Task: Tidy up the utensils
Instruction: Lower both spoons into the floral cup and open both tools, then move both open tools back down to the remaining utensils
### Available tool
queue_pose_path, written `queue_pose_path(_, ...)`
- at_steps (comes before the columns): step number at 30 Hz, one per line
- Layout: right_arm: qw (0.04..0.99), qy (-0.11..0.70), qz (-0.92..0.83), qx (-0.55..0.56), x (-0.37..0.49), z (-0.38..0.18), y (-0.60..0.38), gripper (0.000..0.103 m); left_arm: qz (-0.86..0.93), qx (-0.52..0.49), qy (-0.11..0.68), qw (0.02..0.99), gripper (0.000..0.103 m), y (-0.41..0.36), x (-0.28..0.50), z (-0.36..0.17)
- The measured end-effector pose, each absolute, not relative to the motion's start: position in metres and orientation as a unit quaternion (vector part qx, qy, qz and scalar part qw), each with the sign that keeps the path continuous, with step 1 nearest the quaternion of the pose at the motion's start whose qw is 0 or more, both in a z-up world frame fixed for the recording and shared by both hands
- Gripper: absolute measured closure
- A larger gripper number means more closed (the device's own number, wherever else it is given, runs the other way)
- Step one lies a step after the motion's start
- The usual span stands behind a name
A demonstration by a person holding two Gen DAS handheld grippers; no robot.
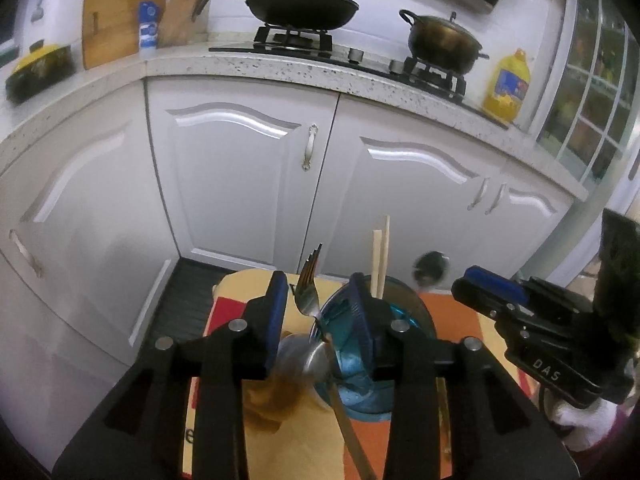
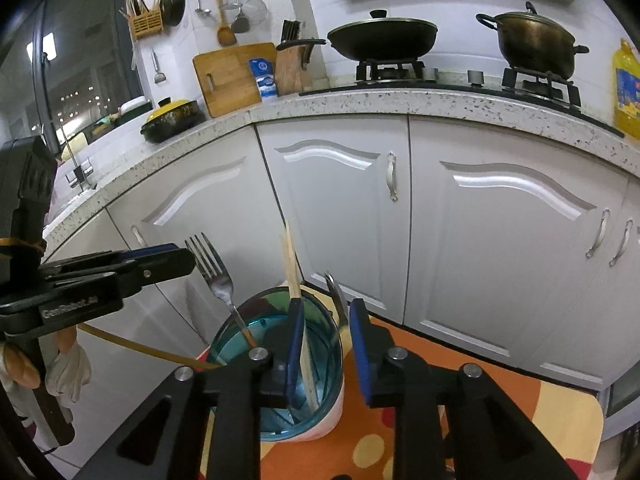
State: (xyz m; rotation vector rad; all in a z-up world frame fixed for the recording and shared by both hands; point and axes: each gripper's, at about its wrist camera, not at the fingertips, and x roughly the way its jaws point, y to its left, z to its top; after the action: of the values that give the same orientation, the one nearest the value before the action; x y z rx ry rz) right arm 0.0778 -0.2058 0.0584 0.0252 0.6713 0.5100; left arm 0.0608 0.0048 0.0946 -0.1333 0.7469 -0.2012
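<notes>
A: What is nearest the left gripper?

B: Its jaws stand wide and hold nothing. The steel fork rises between them, long axis toward twelve o'clock, handle down in the blue translucent plastic cup at one o'clock.

A: And beyond it?

B: The right gripper is narrower and empty, straddling the cup rim by the pale wooden chopsticks.

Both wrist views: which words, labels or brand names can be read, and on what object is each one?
"DAS": white letters on the right gripper body.
"GenRobot" followed by unclear characters: on the left gripper body, partly blurred.
Blue-white container: label too small to read.
Yellow oil bottle: label too blurred to read.
</notes>
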Motion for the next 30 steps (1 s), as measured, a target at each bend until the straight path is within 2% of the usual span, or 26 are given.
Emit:
queue_pose_path(7, 0.915, 0.326, 0.239, 0.024, 0.067, 0.062, -0.218, 0.08, -0.093, -0.103, 0.349, 0.927, 0.071, 0.024, 0.044, 0.113)
queue_pose_path(13, 0.914, 0.328, 0.236, 0.027, 0.05, 0.063, -0.227, 0.076, -0.091, -0.127, 0.33, 0.931, 0.062, 0.033, 0.024, 0.135)
queue_pose_path(22, 0.915, 0.334, 0.223, 0.031, 0.025, 0.058, -0.236, 0.073, -0.092, -0.086, 0.307, 0.943, 0.06, 0.01, -0.003, 0.153)
queue_pose_path(30, 0.917, 0.339, 0.209, 0.026, 0.003, 0.057, -0.246, 0.073, -0.108, -0.054, 0.305, 0.945, 0.057, -0.027, -0.025, 0.149)
